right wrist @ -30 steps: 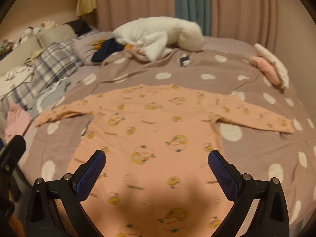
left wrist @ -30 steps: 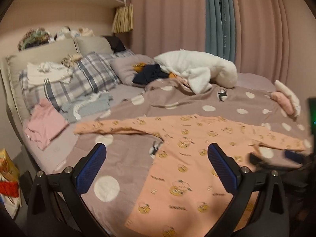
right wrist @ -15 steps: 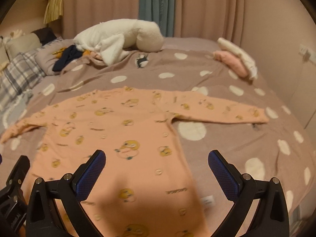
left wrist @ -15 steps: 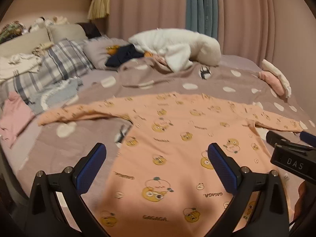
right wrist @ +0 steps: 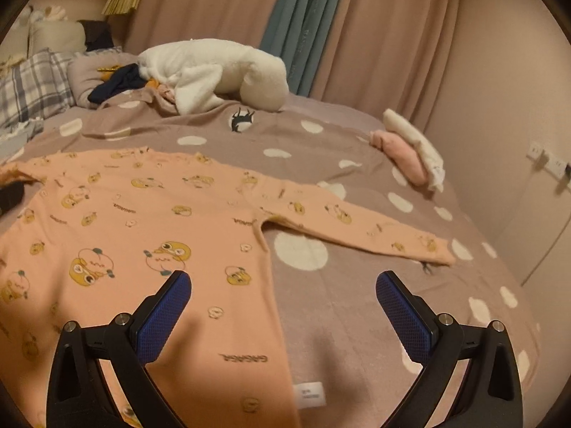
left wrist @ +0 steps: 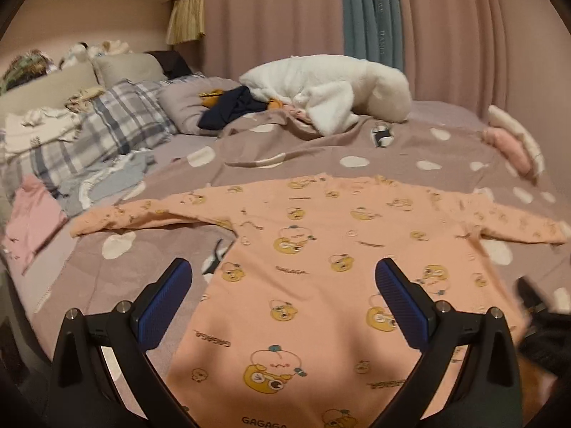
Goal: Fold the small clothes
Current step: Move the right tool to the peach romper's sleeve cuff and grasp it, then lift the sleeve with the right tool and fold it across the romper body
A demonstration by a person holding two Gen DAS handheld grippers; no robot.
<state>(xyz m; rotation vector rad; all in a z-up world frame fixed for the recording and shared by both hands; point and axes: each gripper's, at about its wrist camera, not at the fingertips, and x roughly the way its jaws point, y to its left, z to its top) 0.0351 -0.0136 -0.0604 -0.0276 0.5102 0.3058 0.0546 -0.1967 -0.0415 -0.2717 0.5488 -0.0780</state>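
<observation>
Right wrist: shirt (right wrist: 135, 235) now further left.

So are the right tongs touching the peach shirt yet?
Cannot tell. In the right wrist view the right tongs stand open over the peach shirt side edge, but neither view plainly shows a gap or contact beneath the fingers.

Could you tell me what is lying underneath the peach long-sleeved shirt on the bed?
The peach shirt lies spread flat on a mauve duvet with white dots, which shows all around it and under both sleeves. Whatever dots or prints sit beneath the shirt's body are covered.
</observation>
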